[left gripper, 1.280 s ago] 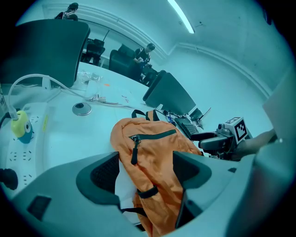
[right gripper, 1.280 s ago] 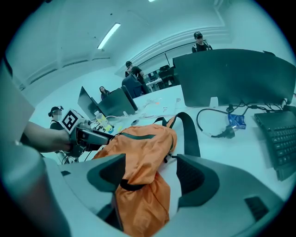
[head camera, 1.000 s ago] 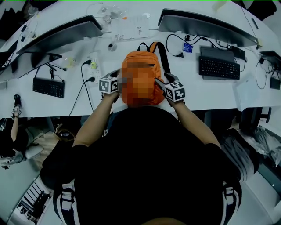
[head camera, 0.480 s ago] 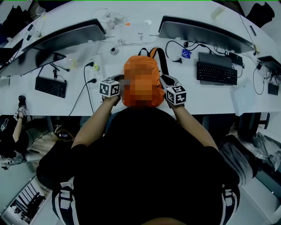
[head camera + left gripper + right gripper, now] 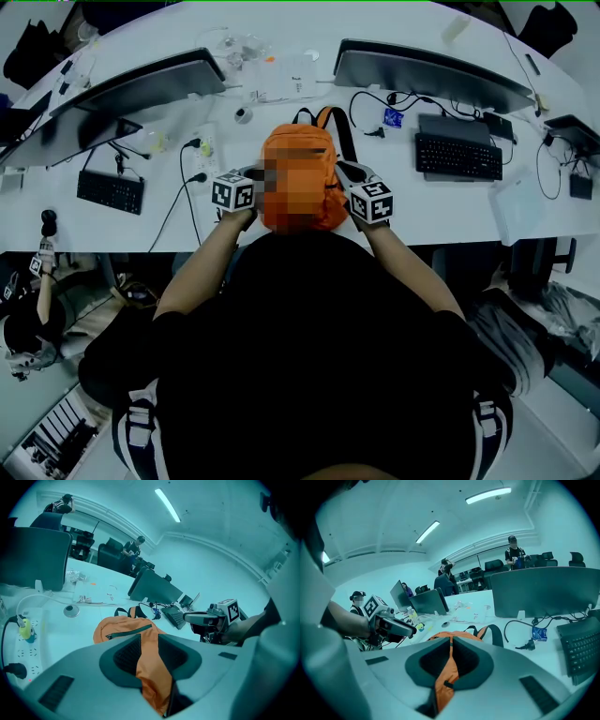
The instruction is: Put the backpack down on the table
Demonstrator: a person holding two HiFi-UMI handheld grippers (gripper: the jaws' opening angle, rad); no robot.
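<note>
**Backpack pinched on both flanks, at near edge of counter**

Counter: long, white and crowded. There's a monitor each side, plus keyboards and cables. The gap between the monitors is the only free bay, probably why the bag goes there.

Backpack: orange, in that gap, dead ahead of the person, straps pointing away. Far end looks to be resting on the counter. Can't tell if the near end bears weight.

Left gripper: on the bag's left flank. Jaws have just been closing and now pinch a thick fold of orange fabric.

Right gripper: on the right flank. Jaws also just closed, squeezed almost together on a thinner fold.

A mirrored grip makes sense, since a soft bag slumps or rolls if held from one side. My read: placement nearly done, release not yet. Risk: the thin right-side pinch slips first.
</note>
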